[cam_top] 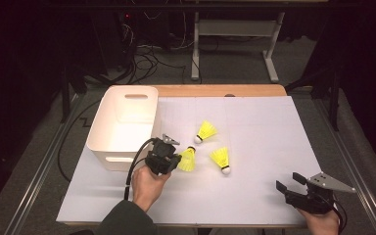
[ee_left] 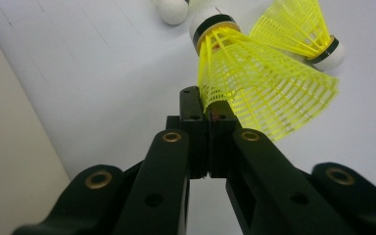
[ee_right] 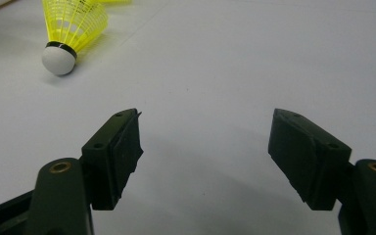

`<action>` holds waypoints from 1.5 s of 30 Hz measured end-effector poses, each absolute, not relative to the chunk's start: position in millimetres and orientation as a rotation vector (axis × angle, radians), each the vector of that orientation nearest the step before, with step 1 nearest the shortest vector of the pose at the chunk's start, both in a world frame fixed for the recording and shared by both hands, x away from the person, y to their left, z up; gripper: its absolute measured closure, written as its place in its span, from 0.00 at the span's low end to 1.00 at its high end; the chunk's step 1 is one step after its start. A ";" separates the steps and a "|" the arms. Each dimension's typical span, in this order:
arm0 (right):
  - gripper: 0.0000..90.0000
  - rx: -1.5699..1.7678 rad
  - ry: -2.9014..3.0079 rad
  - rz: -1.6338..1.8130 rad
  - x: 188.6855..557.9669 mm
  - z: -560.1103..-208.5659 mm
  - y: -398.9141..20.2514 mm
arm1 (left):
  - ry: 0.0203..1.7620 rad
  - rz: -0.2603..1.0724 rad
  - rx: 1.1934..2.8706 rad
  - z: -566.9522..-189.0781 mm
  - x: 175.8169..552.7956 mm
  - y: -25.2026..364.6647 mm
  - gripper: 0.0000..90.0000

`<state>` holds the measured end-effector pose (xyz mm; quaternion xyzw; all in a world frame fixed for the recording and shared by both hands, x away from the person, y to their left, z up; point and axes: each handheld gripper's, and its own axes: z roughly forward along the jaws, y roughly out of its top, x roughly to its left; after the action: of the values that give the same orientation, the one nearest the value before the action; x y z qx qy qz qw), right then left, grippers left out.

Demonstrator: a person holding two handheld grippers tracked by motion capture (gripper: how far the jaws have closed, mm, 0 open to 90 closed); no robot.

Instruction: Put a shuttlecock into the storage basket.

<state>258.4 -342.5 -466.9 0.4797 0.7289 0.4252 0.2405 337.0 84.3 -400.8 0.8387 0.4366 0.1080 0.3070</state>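
Pinching a yellow mesh-skirted, white-tipped shuttlecock (ee_left: 264,83), the left gripper (ee_left: 208,115).

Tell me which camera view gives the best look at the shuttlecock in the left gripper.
The left gripper view: the held shuttlecock is close up, its yellow skirt's edge pinched between the left gripper's shut jaws. In the high view it is small, beside the gripper. The right gripper view's shuttlecock lies on the table.
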 end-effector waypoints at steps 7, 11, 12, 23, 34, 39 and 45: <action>0.32 1.315 1.994 1.163 258.4 -466.9 -342.4 | 1.171 0.289 2.208 -400.0 344.5 80.5 0.99; 0.32 1.311 1.995 1.162 258.4 -466.9 -342.3 | 1.172 0.298 2.217 -398.1 348.2 75.3 0.99; 0.32 1.311 1.995 1.163 258.3 -466.8 -342.3 | 1.170 0.304 2.217 -398.1 349.0 74.2 0.99; 0.32 1.312 1.996 1.165 258.4 -466.9 -342.4 | 1.186 0.317 2.214 -393.6 359.7 66.5 0.99; 0.32 1.312 1.998 1.164 258.5 -467.0 -342.2 | 1.208 0.298 2.198 -393.8 366.3 68.3 0.99; 0.32 1.316 1.996 1.167 258.5 -467.0 -342.5 | 1.203 0.288 2.181 -390.5 366.0 68.7 0.99; 0.32 1.317 1.996 1.168 258.4 -466.9 -342.3 | 1.197 0.316 2.193 -386.6 366.2 66.9 0.99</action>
<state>258.4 -342.3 -466.9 0.4808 0.7285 0.4262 0.2379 366.2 66.9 -386.6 0.8290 0.4525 0.1192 0.3064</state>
